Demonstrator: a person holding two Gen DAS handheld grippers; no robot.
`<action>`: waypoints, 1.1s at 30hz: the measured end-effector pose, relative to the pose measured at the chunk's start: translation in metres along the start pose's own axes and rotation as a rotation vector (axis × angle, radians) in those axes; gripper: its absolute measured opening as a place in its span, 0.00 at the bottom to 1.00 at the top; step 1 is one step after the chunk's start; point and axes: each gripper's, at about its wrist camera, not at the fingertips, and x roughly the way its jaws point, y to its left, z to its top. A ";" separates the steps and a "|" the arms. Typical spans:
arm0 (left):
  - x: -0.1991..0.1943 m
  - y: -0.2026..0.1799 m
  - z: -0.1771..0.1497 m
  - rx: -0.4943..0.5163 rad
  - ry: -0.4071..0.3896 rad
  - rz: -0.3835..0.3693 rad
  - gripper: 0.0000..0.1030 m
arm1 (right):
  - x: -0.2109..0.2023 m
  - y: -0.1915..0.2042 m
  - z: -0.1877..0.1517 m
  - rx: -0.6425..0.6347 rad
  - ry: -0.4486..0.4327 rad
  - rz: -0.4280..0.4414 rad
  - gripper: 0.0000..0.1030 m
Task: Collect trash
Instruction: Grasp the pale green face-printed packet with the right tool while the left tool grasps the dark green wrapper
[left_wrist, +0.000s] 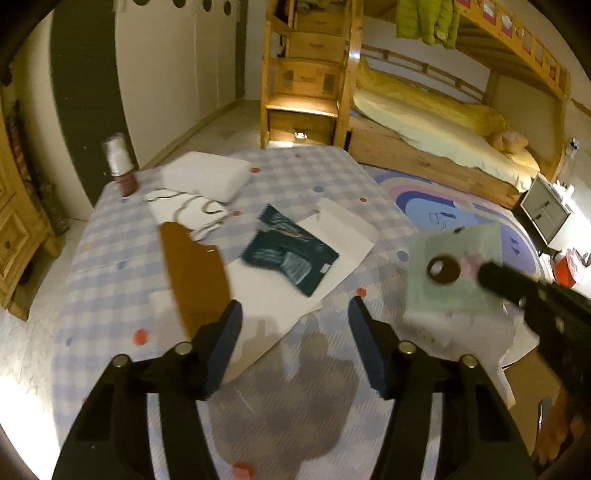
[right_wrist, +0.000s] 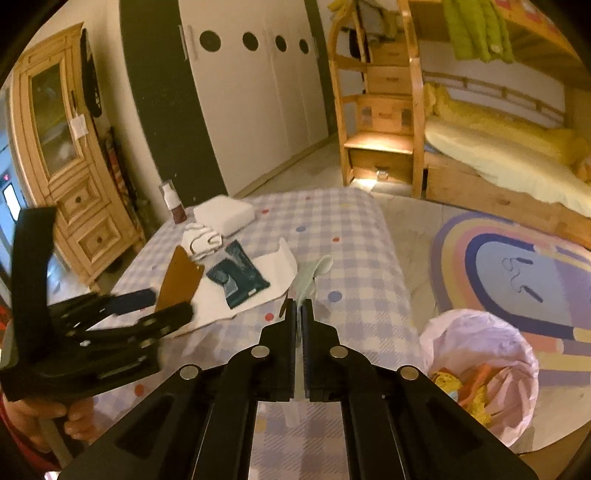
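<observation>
While the right gripper (right_wrist: 300, 314) pinches the pale green wrapper (right_wrist: 308, 280), swing right over the bin (right_wrist: 517, 354); left gripper (left_wrist: 295, 317) gapes empty.

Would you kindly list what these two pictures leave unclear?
- Wrapper held by the right gripper: edge-on in the right view, motion-blurred in the left; print unreadable.
- Bin bag contents: mostly hidden by its folds; cut off in the left view.
- Left gripper: blurred in the right view.
- Blue packet text: too blurred.
</observation>
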 end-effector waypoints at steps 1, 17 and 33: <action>0.006 -0.002 0.001 0.000 0.009 -0.001 0.51 | 0.003 0.000 -0.002 -0.003 0.012 0.002 0.03; 0.057 -0.004 0.016 -0.047 0.060 -0.031 0.08 | 0.019 -0.019 -0.022 0.053 0.087 0.021 0.03; -0.056 0.003 -0.012 -0.037 -0.095 -0.139 0.04 | -0.045 -0.022 -0.015 0.081 -0.039 0.002 0.03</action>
